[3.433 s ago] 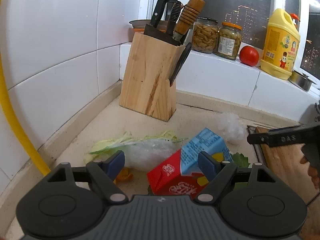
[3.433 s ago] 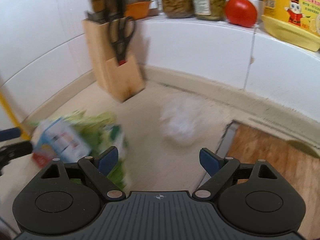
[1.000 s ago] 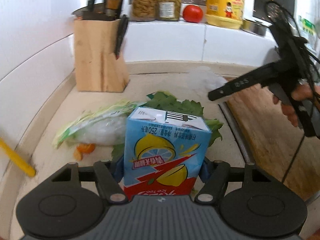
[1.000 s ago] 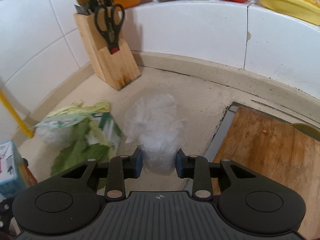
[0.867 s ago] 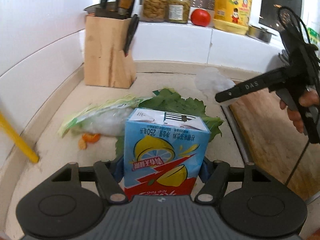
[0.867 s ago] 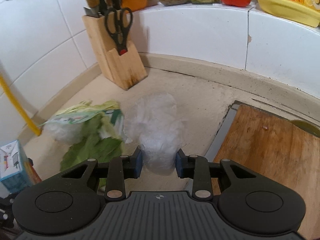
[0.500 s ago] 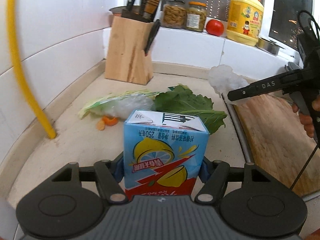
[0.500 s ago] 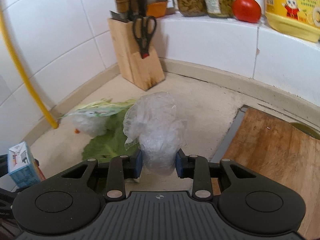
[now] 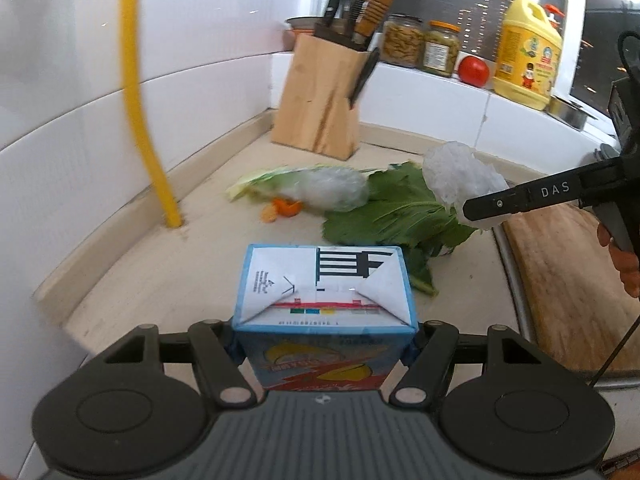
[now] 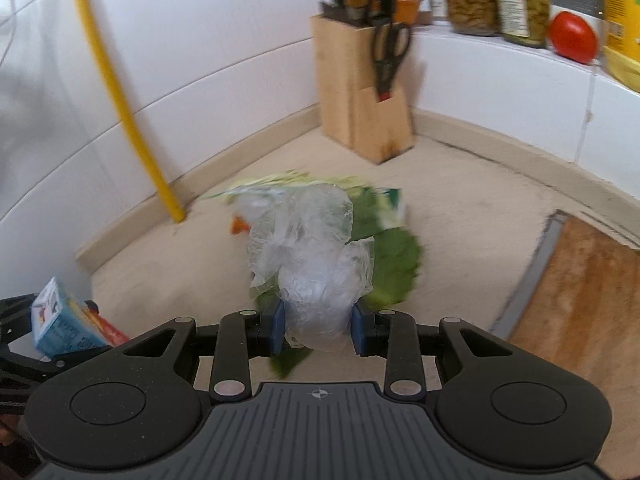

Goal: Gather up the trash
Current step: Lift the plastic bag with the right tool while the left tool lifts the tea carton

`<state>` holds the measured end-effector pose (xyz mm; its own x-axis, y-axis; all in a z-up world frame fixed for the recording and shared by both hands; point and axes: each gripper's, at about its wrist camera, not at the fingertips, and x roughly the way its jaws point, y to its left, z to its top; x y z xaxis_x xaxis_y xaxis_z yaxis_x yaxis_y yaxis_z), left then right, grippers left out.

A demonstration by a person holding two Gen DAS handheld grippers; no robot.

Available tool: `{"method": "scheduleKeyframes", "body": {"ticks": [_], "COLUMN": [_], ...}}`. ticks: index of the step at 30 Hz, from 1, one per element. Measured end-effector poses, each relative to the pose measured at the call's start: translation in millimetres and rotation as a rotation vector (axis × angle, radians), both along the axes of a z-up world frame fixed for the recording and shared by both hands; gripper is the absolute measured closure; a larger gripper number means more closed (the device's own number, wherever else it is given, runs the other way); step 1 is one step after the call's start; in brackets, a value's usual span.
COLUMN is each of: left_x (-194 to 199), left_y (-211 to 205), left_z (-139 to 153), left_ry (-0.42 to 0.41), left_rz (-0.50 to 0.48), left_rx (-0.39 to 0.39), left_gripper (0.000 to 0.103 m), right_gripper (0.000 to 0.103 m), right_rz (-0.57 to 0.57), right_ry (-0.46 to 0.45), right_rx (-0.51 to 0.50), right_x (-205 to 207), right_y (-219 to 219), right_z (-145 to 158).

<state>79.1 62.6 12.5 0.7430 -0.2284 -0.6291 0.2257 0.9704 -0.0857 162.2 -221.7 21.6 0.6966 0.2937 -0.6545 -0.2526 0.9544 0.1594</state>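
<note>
My left gripper [image 9: 322, 350] is shut on a blue and red iced-tea carton [image 9: 324, 308] and holds it above the counter's near edge. The carton also shows in the right wrist view [image 10: 64, 322] at the lower left. My right gripper [image 10: 318, 326] is shut on a crumpled clear plastic bag [image 10: 316, 264]. In the left wrist view this gripper [image 9: 480, 210] hangs at the right with the bag [image 9: 458, 178] above the counter. A green leaf [image 9: 396, 210], a plastic-wrapped vegetable [image 9: 320, 188] and orange peel scraps [image 9: 280, 208] lie on the counter.
A wooden knife block [image 9: 324, 108] stands in the far corner. A yellow pipe [image 9: 144, 120] runs up the left wall. A wooden cutting board [image 9: 568, 280] lies at the right. Jars [image 9: 420, 46], a tomato [image 9: 473, 72] and a yellow bottle [image 9: 528, 64] stand on the ledge.
Both grippers have pulled back and up from the counter with their loads. The carton has tipped so its top now faces me. The plastic bag has been lifted off the counter.
</note>
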Motion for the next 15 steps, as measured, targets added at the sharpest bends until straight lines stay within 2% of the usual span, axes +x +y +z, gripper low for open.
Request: {"method": "scheduleKeyframes", "body": {"ticks": [8,15], "left_x": [-14,-7], "left_y": [18,6], "left_z": [-5,-11], "left_ry": [0.004,0.004], "left_rz": [0.054,0.022], "left_rx": [-0.025,-0.033], "left_gripper": [0.042,0.042], "right_gripper": [0.064,0.064], "right_rz": [0.048,0.062], "right_ry": [0.013,0.031], "right_rx": [-0.010,-0.004], "right_x": [-7,-16], "right_y": [29,37], "right_z": [-9,-15]}}
